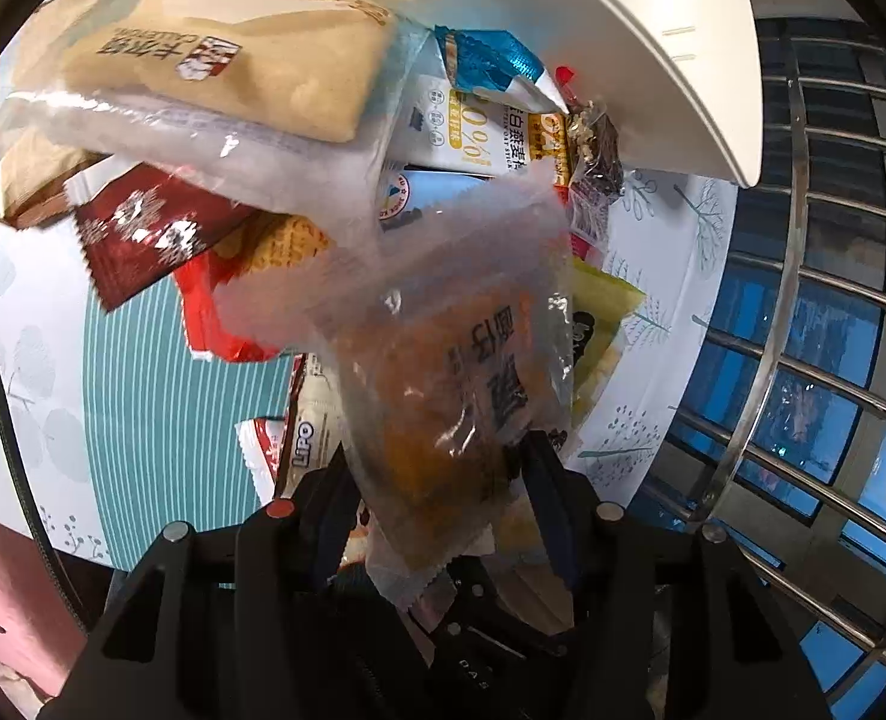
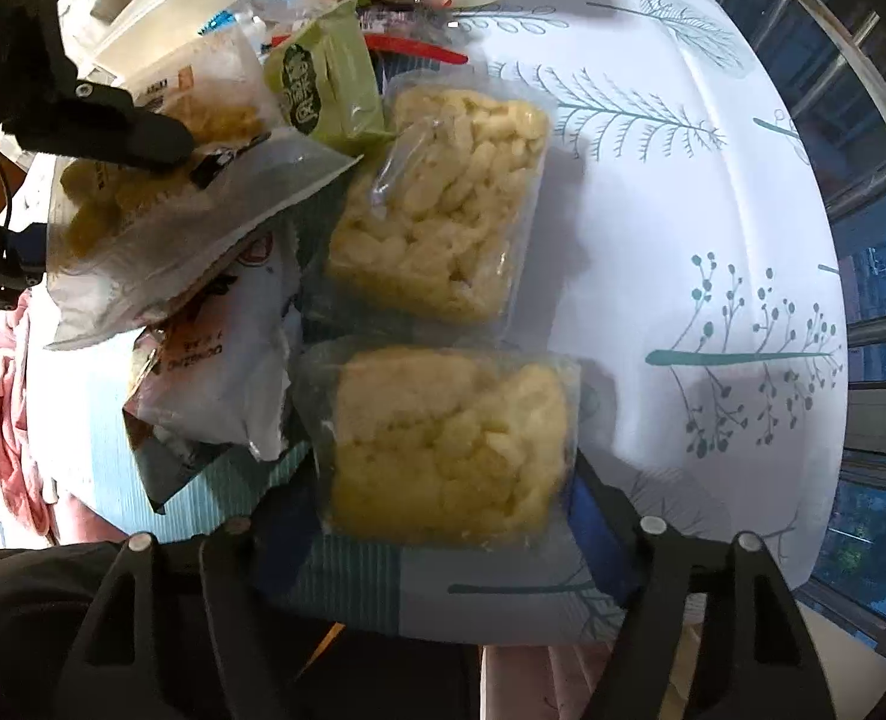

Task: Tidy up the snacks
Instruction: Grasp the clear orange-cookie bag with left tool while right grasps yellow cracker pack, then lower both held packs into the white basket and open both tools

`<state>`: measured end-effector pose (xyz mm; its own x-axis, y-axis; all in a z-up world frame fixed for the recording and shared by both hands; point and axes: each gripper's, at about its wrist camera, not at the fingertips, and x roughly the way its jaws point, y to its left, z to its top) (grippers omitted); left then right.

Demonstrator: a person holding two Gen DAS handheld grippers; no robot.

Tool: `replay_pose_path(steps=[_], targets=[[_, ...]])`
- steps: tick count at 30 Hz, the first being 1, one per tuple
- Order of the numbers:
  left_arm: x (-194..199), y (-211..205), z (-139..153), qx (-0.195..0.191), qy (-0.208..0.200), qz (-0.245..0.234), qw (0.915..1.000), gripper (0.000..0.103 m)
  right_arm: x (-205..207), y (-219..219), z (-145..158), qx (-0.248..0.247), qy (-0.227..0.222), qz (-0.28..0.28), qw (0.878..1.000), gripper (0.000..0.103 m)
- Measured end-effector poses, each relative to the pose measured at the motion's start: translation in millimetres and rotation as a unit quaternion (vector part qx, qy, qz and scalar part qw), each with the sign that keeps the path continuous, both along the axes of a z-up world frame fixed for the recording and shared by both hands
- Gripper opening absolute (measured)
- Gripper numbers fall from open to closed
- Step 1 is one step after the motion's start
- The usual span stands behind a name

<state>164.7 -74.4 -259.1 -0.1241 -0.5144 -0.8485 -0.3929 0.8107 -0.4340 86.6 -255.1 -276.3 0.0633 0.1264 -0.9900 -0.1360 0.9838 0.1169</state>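
Left gripper [image 1: 443,516] clamps a clear pouch [image 1: 443,372] of orange-brown snack, pads pressing both sides, pouch lifted above the pile. In the left wrist view, left to right: tan cake pack [image 1: 227,54] up top, dark red sachet [image 1: 143,234] under it, red wrapper [image 1: 215,312] beside a waffle-pattern pack [image 1: 281,246], Lipo pack [image 1: 299,438] low down, white oat bar pack [image 1: 460,126] behind the pouch, green pack [image 1: 598,324] to its right, white tray [image 1: 652,30] rim upper right, all on a leaf-print tablecloth [image 1: 670,276]; metal railing [image 1: 802,300] beyond the table edge. In the right wrist view, left to right: the left gripper's finger on that same clear pouch [image 2: 161,222], a white crumpled bag [image 2: 221,372] beneath, the green pack [image 2: 323,90] behind, then two clear packs of pale yellow puffs. Far puff pack [image 2: 443,204] lies flat on the cloth. Near puff pack [image 2: 448,444] sits between the right gripper's [image 2: 437,516] fingers; jaws partly closed around it, but I can't tell if the pads actually bite yet.
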Motion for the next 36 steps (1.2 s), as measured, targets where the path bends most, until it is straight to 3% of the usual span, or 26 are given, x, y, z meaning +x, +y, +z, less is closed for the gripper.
replay_pose_path(steps=[15, 26, 36], targets=[[-37.3, 3.1, 54.2, 0.009, -0.063, 0.028, 0.9976, 0.049, -26.4, -23.9, 85.3, 0.004, -0.090, 0.017, 0.996, 0.074], [-61.2, 10.5, 117.8, 0.034, -0.125, 0.041, 0.9908, 0.049, -25.7, -14.6, 112.1, 0.046, -0.146, 0.034, 0.988, 0.074], [-60.8, 37.3, 161.5, 0.041, -0.134, 0.040, 0.9892, 0.049, 12.5, -6.1, 151.3, 0.091, -0.184, 0.022, 0.979, 0.074]])
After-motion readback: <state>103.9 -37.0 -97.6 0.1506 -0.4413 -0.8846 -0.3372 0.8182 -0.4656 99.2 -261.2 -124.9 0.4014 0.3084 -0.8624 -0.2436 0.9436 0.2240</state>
